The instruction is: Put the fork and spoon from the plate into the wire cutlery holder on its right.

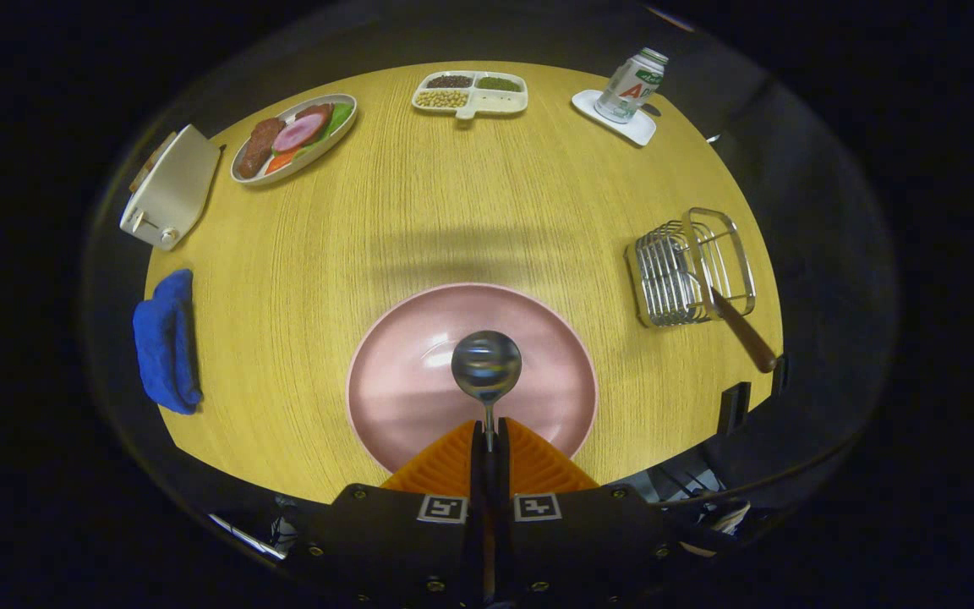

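My gripper point(488, 433) is shut on the thin neck of a metal spoon point(486, 366), whose round bowl sticks out just ahead of the fingertips. The spoon hangs above a pink plate point(407, 397) that lies right below the fingers on the wooden table. To the plate's right stands the wire cutlery holder point(690, 266). A fork with a brown wooden handle point(736, 326) leans in the holder, handle pointing out toward the table's near right edge.
Beyond the plate, at the far side of the table point(470, 194), are an oval dish of sliced food point(294, 137), a divided tray of beans point(470, 93) and a carton point(632, 85) on a white coaster. A toaster point(170, 188) and a blue cloth point(167, 340) lie left.
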A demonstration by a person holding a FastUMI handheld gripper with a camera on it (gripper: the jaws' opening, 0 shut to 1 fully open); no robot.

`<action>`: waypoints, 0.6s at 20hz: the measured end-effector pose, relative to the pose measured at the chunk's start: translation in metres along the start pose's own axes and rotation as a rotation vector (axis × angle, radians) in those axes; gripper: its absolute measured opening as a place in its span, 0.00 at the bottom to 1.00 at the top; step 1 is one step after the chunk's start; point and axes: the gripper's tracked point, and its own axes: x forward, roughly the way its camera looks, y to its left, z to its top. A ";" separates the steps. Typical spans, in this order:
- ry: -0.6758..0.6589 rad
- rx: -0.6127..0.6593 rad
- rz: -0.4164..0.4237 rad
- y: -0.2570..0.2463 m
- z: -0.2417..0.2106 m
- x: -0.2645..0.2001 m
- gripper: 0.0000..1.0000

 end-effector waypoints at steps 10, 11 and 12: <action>-0.040 0.099 -0.072 -0.066 0.039 -0.031 0.06; -0.043 0.102 -0.091 -0.077 0.042 -0.034 0.06; -0.046 0.103 -0.108 -0.086 0.045 -0.037 0.06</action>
